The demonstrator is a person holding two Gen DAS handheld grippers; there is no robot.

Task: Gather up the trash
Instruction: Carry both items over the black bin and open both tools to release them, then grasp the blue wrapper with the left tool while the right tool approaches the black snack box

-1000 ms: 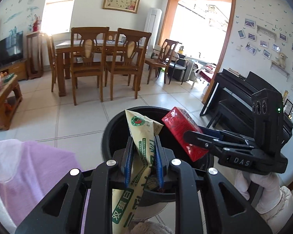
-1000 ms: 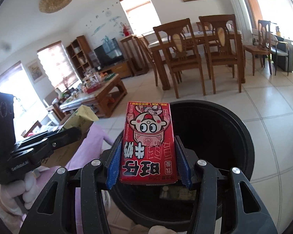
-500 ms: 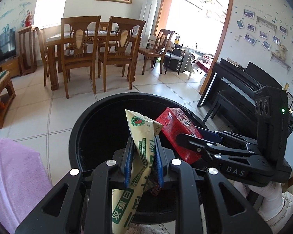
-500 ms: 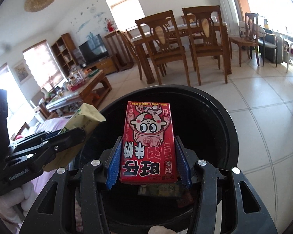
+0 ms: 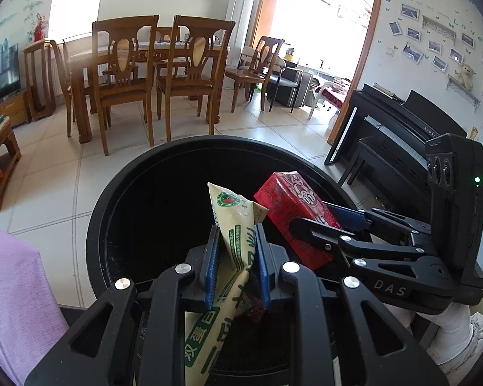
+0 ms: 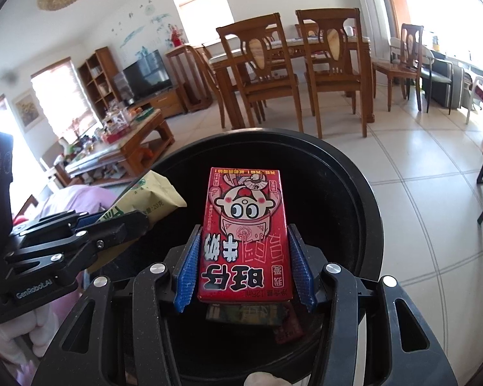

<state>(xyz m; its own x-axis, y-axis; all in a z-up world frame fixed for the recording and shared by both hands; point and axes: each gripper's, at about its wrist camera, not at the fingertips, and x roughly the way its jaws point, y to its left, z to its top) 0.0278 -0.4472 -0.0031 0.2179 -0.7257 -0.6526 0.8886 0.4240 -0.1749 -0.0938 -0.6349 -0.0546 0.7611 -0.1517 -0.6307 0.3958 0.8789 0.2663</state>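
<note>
- the left gripper [image 5: 235, 267] is pinching a cream wrapper [image 5: 233, 225] in its jaws, hanging it over the black bin [image 5: 99, 225] for dropping.
- the right gripper [image 6: 243, 270] is clamping a red carton [image 6: 244, 234] by its sides, above the same opening, ready for release.

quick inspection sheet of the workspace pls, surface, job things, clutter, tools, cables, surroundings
surface: tiled floor, bare near the bin
job's things: black bin open, some trash inside; cream wrapper and red carton both held over it
clutter: crowded coffee table
grippers: left tool shut on the wrapper; right tool shut on the carton
cables: nothing seen
surroundings: dining table and chairs, piano, TV, purple cloth
</note>
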